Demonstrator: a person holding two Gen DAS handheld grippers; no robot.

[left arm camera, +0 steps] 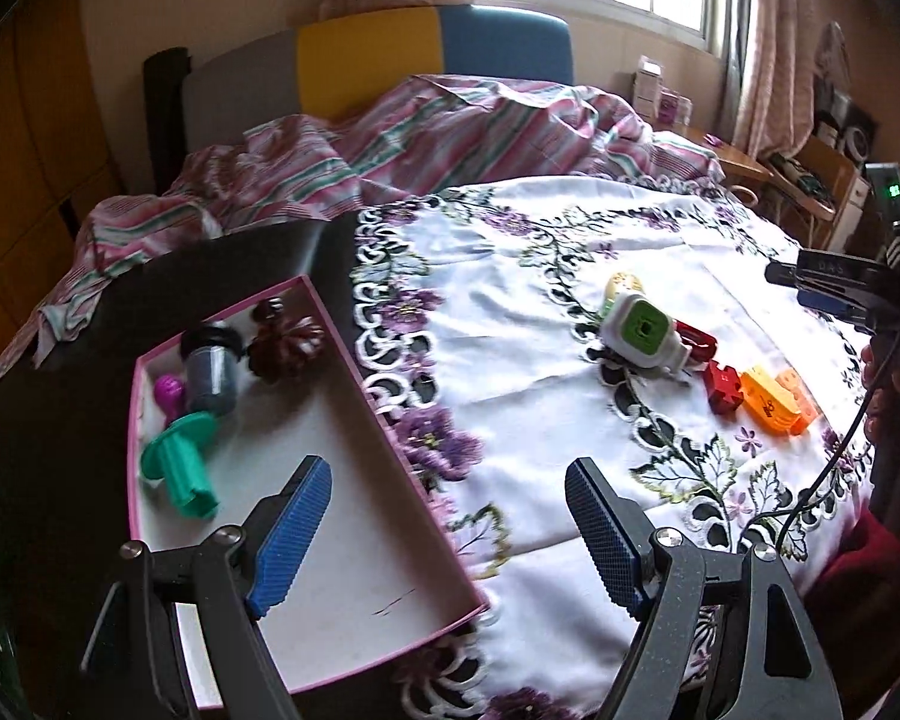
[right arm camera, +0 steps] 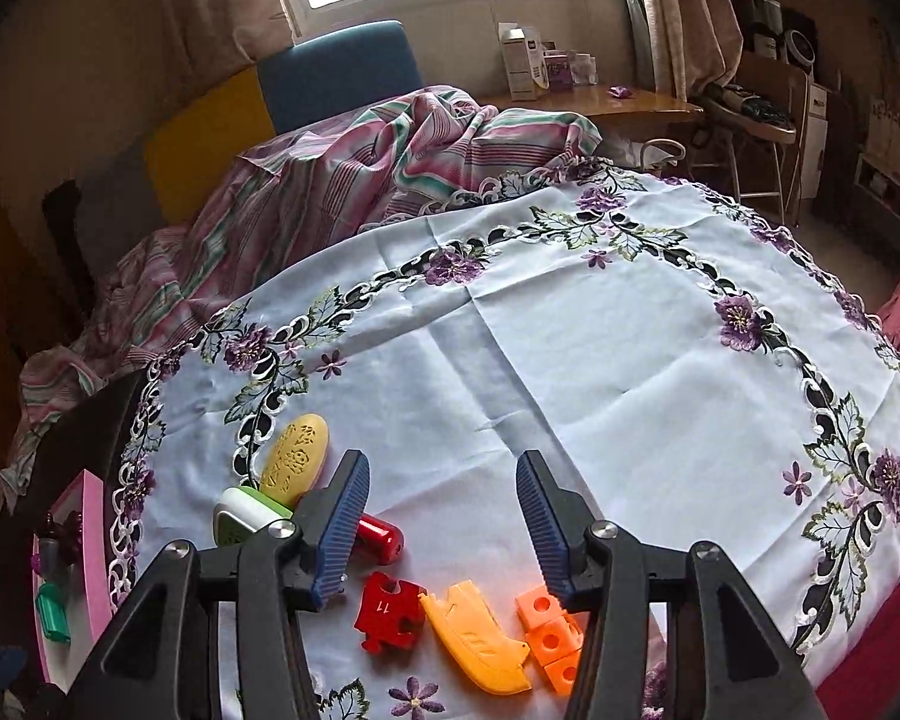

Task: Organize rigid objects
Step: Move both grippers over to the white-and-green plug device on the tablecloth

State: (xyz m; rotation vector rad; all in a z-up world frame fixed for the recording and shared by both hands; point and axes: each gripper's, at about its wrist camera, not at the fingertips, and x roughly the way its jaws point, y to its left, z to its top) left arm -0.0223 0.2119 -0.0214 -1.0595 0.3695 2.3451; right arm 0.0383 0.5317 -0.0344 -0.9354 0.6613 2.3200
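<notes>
Below right gripper [right arm camera: 441, 519] jaws, red puzzle piece [right arm camera: 387, 609], untouched

The tablecloth [right arm camera: 600, 360] is matt white woven cloth with raised purple embroidery and cut-out lacework along its border. On it lie smooth plastic pieces: a glossy red cylinder [right arm camera: 381, 534], a matt red puzzle piece [right arm camera: 387, 609] and a yellow-orange boat shape [right arm camera: 480, 642]. Beside the tablecloth, the pink-rimmed box [left arm camera: 354, 360] looks like matt cardboard, its white floor scuffed.
</notes>
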